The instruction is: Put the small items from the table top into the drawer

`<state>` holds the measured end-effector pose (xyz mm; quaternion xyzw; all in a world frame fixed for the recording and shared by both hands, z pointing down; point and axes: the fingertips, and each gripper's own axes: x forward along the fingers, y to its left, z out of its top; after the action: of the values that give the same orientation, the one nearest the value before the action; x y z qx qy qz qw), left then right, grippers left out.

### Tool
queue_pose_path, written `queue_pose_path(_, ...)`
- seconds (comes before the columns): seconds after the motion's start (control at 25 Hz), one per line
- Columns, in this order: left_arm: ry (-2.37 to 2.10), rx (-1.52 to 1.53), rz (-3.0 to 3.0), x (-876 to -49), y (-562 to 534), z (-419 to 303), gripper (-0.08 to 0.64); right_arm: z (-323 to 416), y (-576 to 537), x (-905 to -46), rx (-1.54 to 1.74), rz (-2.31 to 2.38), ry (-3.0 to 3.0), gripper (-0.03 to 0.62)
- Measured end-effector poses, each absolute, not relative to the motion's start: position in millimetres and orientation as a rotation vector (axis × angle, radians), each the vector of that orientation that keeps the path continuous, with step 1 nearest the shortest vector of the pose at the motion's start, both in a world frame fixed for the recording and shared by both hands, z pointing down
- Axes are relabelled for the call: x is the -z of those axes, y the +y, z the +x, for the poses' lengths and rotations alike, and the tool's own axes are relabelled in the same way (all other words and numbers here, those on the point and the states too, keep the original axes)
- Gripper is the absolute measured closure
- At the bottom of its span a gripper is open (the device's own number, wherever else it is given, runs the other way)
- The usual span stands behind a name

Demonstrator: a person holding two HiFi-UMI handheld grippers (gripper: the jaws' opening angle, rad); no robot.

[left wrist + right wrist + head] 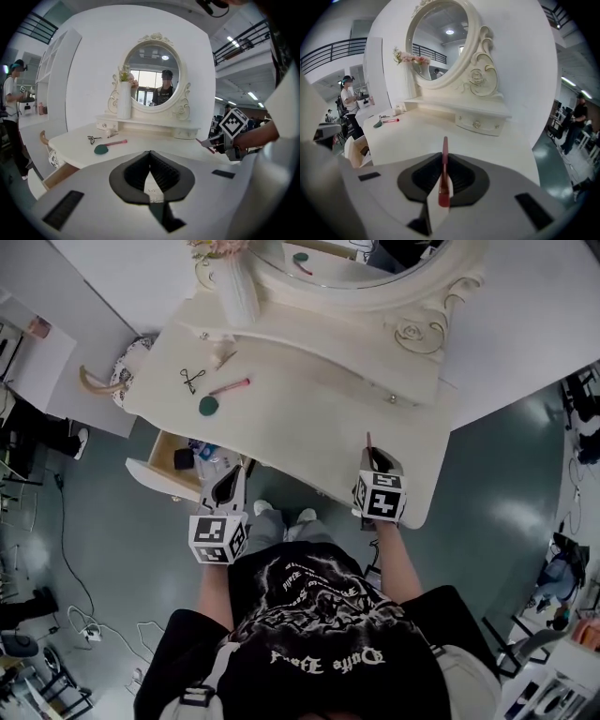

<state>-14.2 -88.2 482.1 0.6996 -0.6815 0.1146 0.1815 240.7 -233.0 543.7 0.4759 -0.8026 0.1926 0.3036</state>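
My right gripper (373, 457) hovers over the cream vanity table's (309, 418) front right part, shut on a thin red stick (445, 154) that pokes forward from between its pads. My left gripper (235, 476) is at the table's front left edge, just right of the open drawer (161, 457), shut with nothing in it (150, 154). At the table's far left lie a teal-headed, pink-handled brush (220, 395), a small black scissor-like tool (192, 380) and one more small pale item (225, 359). The drawer holds a few small items.
An oval mirror (356, 268) with a little drawer shelf (392, 399) backs the table. A white vase with flowers (236, 287) stands at the back left. A stool (122, 371) sits beyond the table's left end. Cables lie on the floor at lower left.
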Motion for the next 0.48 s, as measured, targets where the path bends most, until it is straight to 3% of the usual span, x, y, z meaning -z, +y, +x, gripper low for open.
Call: queue_pose_path(0.48, -2.082, -0.281, 1.85, -482, -65, -55, 0.545, 170, -231, -532, -0.398, 1.054, -2.242, 0.541)
